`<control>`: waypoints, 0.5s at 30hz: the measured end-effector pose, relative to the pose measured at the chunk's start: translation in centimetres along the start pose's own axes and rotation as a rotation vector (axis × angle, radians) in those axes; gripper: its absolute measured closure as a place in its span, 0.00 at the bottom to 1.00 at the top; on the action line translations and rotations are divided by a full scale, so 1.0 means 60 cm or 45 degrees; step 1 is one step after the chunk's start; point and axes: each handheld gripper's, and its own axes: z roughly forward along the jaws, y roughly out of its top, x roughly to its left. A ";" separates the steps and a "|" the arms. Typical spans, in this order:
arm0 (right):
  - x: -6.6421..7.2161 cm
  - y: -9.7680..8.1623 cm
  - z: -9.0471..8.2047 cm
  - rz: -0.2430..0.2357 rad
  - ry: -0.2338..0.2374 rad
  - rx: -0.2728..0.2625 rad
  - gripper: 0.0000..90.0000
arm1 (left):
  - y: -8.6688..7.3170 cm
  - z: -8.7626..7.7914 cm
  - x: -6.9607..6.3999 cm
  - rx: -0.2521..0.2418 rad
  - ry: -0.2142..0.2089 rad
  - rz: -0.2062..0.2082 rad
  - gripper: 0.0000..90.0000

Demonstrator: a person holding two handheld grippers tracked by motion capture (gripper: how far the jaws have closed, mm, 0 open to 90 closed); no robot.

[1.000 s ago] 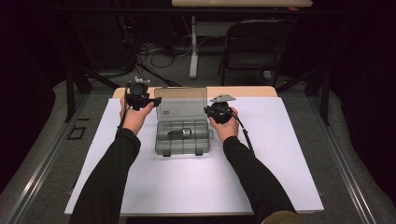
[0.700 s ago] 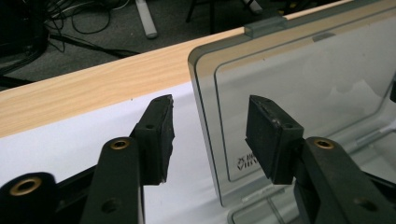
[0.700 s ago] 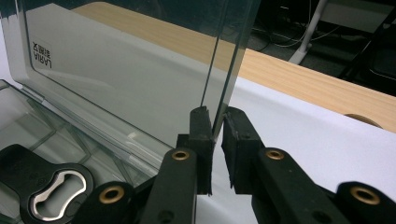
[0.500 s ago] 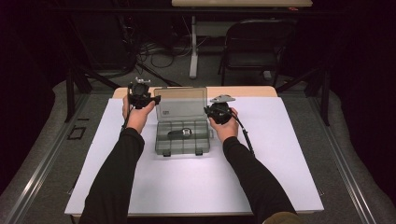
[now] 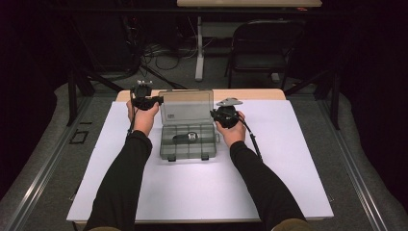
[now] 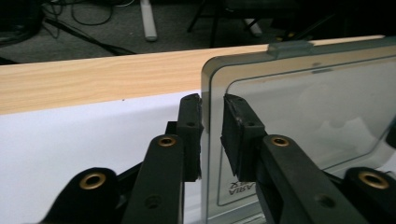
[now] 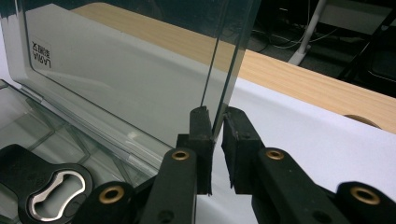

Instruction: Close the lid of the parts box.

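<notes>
A smoky clear plastic compartment box (image 5: pixel 166 144) lies open on the white mat, its lid (image 5: pixel 186 106) standing upright. A black tool with a metal opener (image 5: pixel 185 138) (image 7: pixel 51 184) rests in one compartment. My left gripper (image 5: pixel 158 101) (image 6: pixel 212 116) is at the lid's (image 6: pixel 303 107) left edge. Its jaws have just been closing and now pinch that edge. My right gripper (image 5: pixel 215 114) (image 7: pixel 217 119) is shut on the right edge of the lid (image 7: pixel 116 79).
The white mat (image 5: pixel 288 159) covers a wooden table whose bare strip (image 5: pixel 250 94) shows at the far edge. Beyond it stand a folding chair (image 5: pixel 264 53), a table leg and floor cables. The mat spreads wide on both sides of the box.
The left gripper has edged in against the lid's left edge. The right hand, the lid and the box stand as before.
</notes>
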 end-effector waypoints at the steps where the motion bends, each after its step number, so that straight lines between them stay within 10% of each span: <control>1: 0.000 0.000 0.000 0.000 0.001 0.000 0.92 | 0.000 0.000 0.000 0.004 -0.003 -0.001 0.88; 15: 0.002 -0.001 0.001 -0.013 -0.011 -0.004 0.91 | -0.001 -0.003 -0.003 0.018 0.035 -0.005 0.97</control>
